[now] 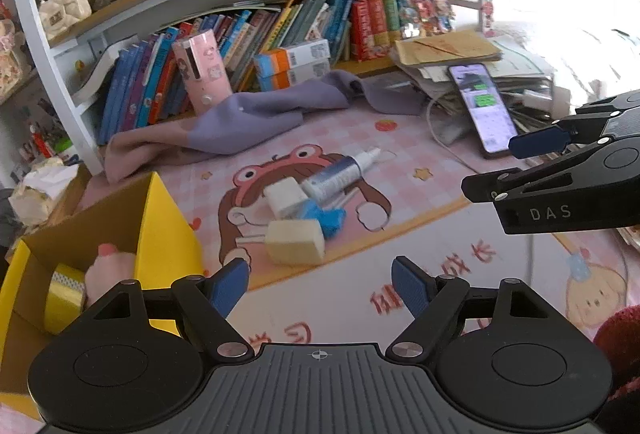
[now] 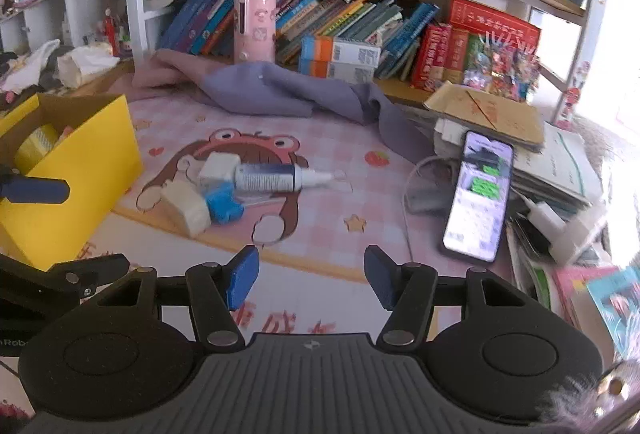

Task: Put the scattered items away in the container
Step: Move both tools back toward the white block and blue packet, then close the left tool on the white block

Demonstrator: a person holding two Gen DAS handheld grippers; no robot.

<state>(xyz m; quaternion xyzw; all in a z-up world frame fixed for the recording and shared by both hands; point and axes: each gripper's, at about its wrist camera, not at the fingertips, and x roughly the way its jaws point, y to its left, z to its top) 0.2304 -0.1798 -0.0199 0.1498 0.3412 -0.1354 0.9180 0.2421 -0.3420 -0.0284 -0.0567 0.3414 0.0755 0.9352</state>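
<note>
Both the left gripper [image 1: 320,284] and the right gripper [image 2: 311,276] were open and empty, near the tube [image 2: 268,176], right of the yellow box [image 2: 80,170].

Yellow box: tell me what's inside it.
Inside the yellow box: a yellow tape roll and a pink soft item. Its walls hide the rest.

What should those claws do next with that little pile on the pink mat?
Probably move the left claw, open and empty, forward onto the cream block, the nearest piece of the pile. The yellow box stands just to its left, so the carry looks short.
</note>
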